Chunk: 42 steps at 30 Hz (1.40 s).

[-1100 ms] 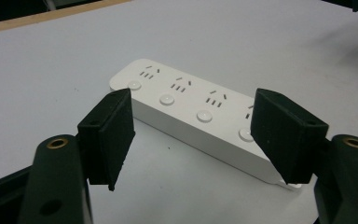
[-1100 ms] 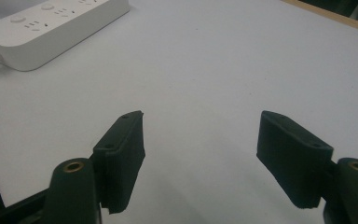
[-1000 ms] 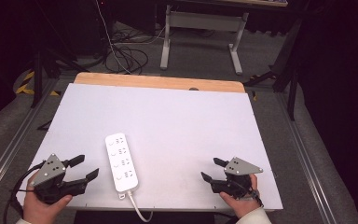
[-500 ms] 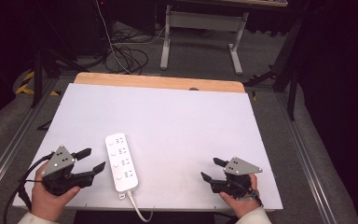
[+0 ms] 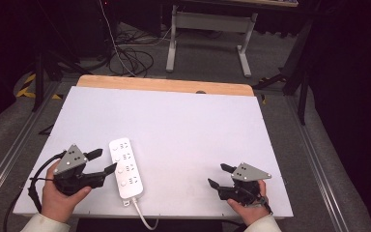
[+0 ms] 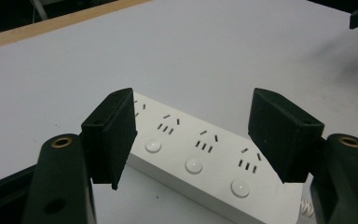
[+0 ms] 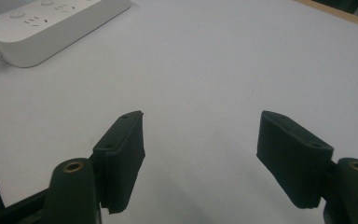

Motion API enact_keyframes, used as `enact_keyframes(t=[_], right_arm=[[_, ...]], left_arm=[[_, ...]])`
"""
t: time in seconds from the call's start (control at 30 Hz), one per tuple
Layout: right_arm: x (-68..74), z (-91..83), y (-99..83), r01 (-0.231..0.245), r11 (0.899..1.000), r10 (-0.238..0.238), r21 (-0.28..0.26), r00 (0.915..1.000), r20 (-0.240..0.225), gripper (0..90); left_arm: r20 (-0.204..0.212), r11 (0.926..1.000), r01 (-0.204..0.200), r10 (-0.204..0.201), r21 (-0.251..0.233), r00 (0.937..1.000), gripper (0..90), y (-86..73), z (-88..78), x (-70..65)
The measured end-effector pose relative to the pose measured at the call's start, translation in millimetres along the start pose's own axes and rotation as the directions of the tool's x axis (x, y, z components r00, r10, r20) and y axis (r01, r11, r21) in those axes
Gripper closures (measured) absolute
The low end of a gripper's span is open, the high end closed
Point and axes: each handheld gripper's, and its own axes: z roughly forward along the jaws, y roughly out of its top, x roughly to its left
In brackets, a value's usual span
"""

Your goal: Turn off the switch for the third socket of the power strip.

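– Where is the power strip?
– It lies flat on the desk, just in front of my left gripper.
– Is that gripper pinching it?
– No, its jaws are spread wide. My right gripper is spread too, well apart from it.

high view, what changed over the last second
The left gripper moved in toward the power strip, its open jaws now at the strip's left edge, nothing gripped. The strip, the right gripper and the table stayed as they were.
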Motion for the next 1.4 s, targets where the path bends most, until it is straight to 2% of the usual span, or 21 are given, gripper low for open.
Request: enact_keyframes(t=[0.77, 0.8, 0.9, 0.93, 0.97, 1.0, 1.07, 1.1, 1.13, 1.17, 1.2, 1.23, 1.3, 1.4], right_arm=[[-1.1, 1.5, -0.8, -0.003, 1.0, 0.004, 0.005, 0.9999, -0.009, 32.7], [-1.1, 1.7, -1.0, -0.004, 1.0, 0.004, 0.004, 0.9999, -0.012, 32.7], [-1.2, 1.8, -1.0, -0.003, 1.0, 0.003, 0.006, 0.9999, -0.011, 32.7], [-1.1, 2.0, -1.0, -0.004, 1.0, 0.004, 0.006, 0.9999, -0.012, 32.7], [-1.1, 2.1, -1.0, -0.004, 1.0, 0.004, 0.007, 0.9999, -0.012, 32.7], [-1.0, 2.1, -1.0, -0.003, 1.0, 0.003, 0.007, 0.9999, -0.012, 32.7], [-1.0, 2.3, -1.1, -0.003, 1.0, 0.003, 0.006, 0.9999, -0.014, 32.7], [-1.0, 2.3, -1.0, -0.004, 1.0, 0.004, 0.006, 0.9999, -0.014, 32.7], [-1.0, 2.3, -1.0, -0.004, 1.0, 0.004, 0.006, 0.9999, -0.015, 32.7], [-1.0, 2.3, -1.0, -0.004, 1.0, 0.004, 0.006, 0.9999, -0.015, 32.7], [-1.0, 2.3, -1.0, -0.004, 1.0, 0.004, 0.006, 0.9999, -0.015, 32.7], [-1.0, 2.3, -1.1, -0.004, 1.0, 0.004, 0.006, 0.9999, -0.016, 32.7], [-1.0, 2.4, -1.1, -0.004, 1.0, 0.004, 0.006, 0.9999, -0.017, 32.7], [-0.9, 2.4, -1.0, -0.003, 1.0, 0.003, 0.007, 0.9998, -0.018, 32.7]], left_arm=[[0.027, 0.9991, -0.014, 0.013, 0.041, 0.9996, 34.2, 16.4, 28.1, -4.2], [0.026, 0.9988, -0.017, 0.016, 0.046, 0.9995, 38.4, 16.4, 28.1, -3.7], [0.025, 0.9981, -0.022, 0.02, 0.058, 0.9995, 42.1, 16.5, 28.2, -2.7], [0.033, 0.9978, -0.017, 0.015, 0.064, 0.9993, 49.8, 16.4, 28.4, -2.7], [0.032, 0.9976, -0.014, 0.012, 0.068, 0.9994, 53.2, 16.5, 28.7, -2.6], [0.054, 0.9969, 0.0, -0.004, 0.079, 0.9985, 58.2, 16.6, 29.7, -1.7], [0.056, 0.9962, -0.004, -0.001, 0.087, 0.9984, 66.1, 17.1, 30.0, -0.7], [0.063, 0.9958, 0.009, -0.015, 0.091, 0.9979, 71.3, 17.1, 30.8, -0.5], [0.07, 0.9939, 0.012, -0.019, 0.11, 0.9974, 77.1, 17.8, 31.4, 0.9], [0.07, 0.9939, 0.012, -0.019, 0.11, 0.9974, 81.0, 17.8, 31.4, 0.9], [0.065, 0.9927, 0.01, -0.018, 0.12, 0.9977, 81.0, 18.1, 31.9, 1.9], [0.063, 0.9921, 0.017, -0.025, 0.124, 0.9977, 87.7, 18.3, 32.6, 2.2], [0.067, 0.9894, 0.032, -0.042, 0.142, 0.9969, 89.9, 18.5, 35.1, 4.2], [0.065, 0.9877, 0.036, -0.046, 0.152, 0.9969, 90.0, 18.8, 36.6, 5.6]])
